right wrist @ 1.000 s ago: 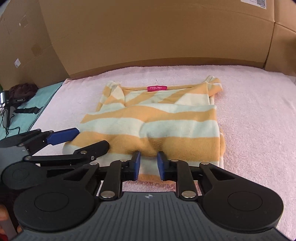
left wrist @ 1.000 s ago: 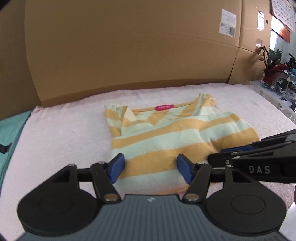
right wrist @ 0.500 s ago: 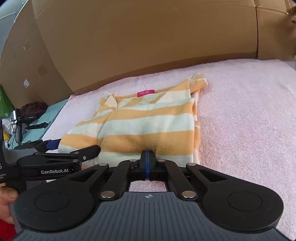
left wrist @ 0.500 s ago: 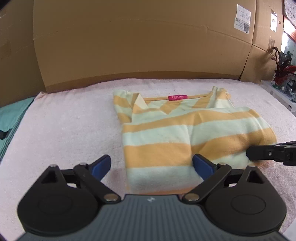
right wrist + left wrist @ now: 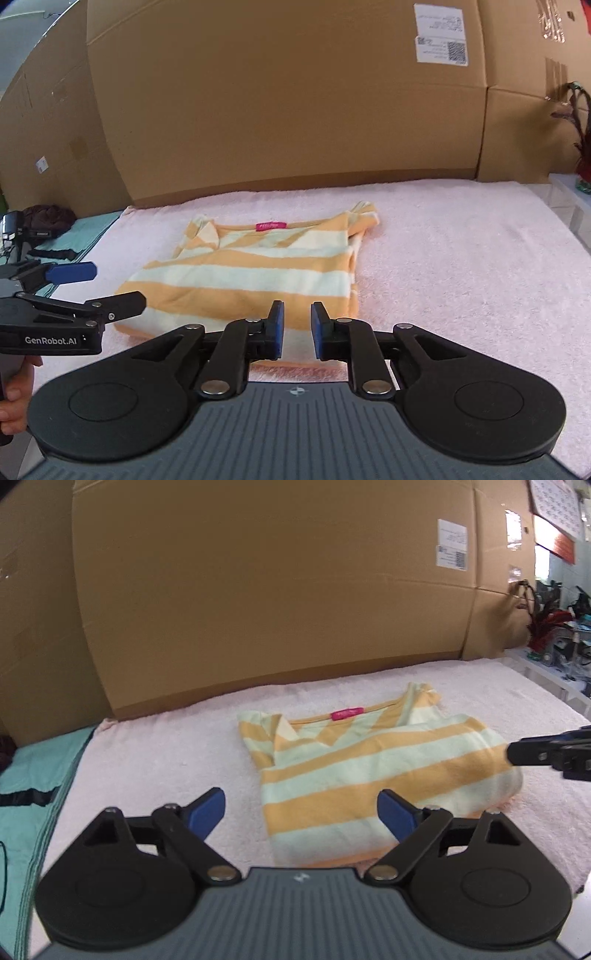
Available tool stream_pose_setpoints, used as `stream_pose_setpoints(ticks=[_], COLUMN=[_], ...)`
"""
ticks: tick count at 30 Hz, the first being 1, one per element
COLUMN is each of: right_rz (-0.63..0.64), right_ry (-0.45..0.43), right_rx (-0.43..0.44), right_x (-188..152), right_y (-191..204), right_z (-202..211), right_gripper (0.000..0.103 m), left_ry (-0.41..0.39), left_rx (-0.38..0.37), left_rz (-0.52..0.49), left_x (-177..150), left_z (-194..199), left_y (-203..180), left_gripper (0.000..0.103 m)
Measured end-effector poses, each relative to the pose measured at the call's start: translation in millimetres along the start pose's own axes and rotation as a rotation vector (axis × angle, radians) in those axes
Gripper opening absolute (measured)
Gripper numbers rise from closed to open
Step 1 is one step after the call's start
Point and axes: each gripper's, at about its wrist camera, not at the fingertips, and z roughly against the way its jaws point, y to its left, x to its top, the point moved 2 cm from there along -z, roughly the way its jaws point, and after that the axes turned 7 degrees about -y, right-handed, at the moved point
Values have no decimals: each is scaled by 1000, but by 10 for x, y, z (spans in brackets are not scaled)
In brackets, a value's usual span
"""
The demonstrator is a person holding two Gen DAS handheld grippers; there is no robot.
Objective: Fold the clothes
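An orange and pale-green striped shirt [image 5: 369, 771] [image 5: 258, 269] with a pink neck label lies folded on the pink towel [image 5: 155, 760] [image 5: 461, 266], sleeves tucked in and lower part folded up. My left gripper [image 5: 301, 808] hovers in front of its near edge, open wide, with nothing between its blue pads. In the right wrist view the left gripper [image 5: 92, 288] shows at the left, held by a hand [image 5: 14, 398]. My right gripper [image 5: 297, 325] is just short of the shirt's near hem, jaws parted by a narrow gap and empty. Its black finger [image 5: 546, 753] enters the left wrist view from the right.
A tall cardboard wall [image 5: 277, 590] [image 5: 295, 103] runs along the far edge of the towel. A teal cloth [image 5: 37, 775] with a black strap lies off the left side. Dark gear [image 5: 44, 218] sits at far left, and plants and clutter [image 5: 554, 627] at far right.
Both grippers have drawn back from the shirt. The left opened wider. The right closed half a second ago and now stands slightly parted, empty. The shirt lies flatter.
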Motion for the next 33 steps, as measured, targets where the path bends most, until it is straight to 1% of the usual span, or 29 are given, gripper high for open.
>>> stream_pose_setpoints(ticks=[1,2,3,5,6,7,8,9,10,11,12,13,15,17,18,19,20,21,22,23,24,25,26,27,29,31,33], right_rz=[-1,-3,-4,-7,-8,-10,-11,-13,-13,-9,-1,5,35,70,80,57,34,16,18,19,20,22,23,24,36,38,37], right_ry=[9,17,26,43,52,60,69,77,75,31,1,-9,-3,12,21,36,51,61,50,39,28,16,5,-6,-10,26,54], right_rx=[4,8,12,20,23,27,31,35,42,61,73,76,47,8,-9,-14,-20,-23,-17,-11,-4,2,9,15,30,23,15], right_x=[-7,-14,-21,-35,-42,-49,-56,-63,-54,22,97,154,180,173,163,127,91,70,107,144,182,219,256,294,348,316,230], right_y=[-5,-10,-16,-26,-31,-36,-42,-47,-47,-21,22,69,130,168,170,98,26,-29,-14,2,17,32,47,62,121,150,111], right_z=[-15,-29,-44,-72,-87,-101,-116,-130,-130,-81,-77,-124,-287,-466,-547,-596,-644,-680,-664,-649,-633,-617,-602,-586,-643,-815,-958], right_gripper=[17,16,15,15,14,14,14,15,15,16,17,17,17,17,18,18,18,18,18,18,18,18,18,20,21,21,20], left_ry=[-2,18,40,79,84,111,122,129,96,56,22,-11,-23,7,24,40,46,48,49,63,81,75,65,33,-5,22,48], left_rx=[-31,-29,-9,-9,-26,-65,-94,-120,-111,-94,-77,-60,-103,-62,-37,-3,-12,-25,-37,-52,-67,-78,-89,-91,-72,-50,-35], left_rz=[0,4,10,24,77,148,190,226,198,155,114,72,65,15,-13,-32,-23,6,38,72,107,115,117,89,24,-13,-23], left_x=[-11,-31,-62,-187,-232,-239,-207,-168,-96,-16,60,137,240,234,226,190,133,85,40,42,54,108,171,232,298,273,176], left_z=[-20,-108,-215,-425,-481,-525,-517,-499,-420,-328,-276,-232,-300,-483,-578,-660,-728,-764,-793,-812,-829,-786,-730,-677,-664,-810,-980], left_y=[-32,-45,-31,46,137,249,324,390,378,350,293,230,130,27,-25,-27,32,121,214,281,342,345,336,266,119,40,56], left_gripper=[92,92,87,92,100,99,97,89,84,81,80,80,82,78,72,72,74,79,90,92,91,83,80,77,77,77,78])
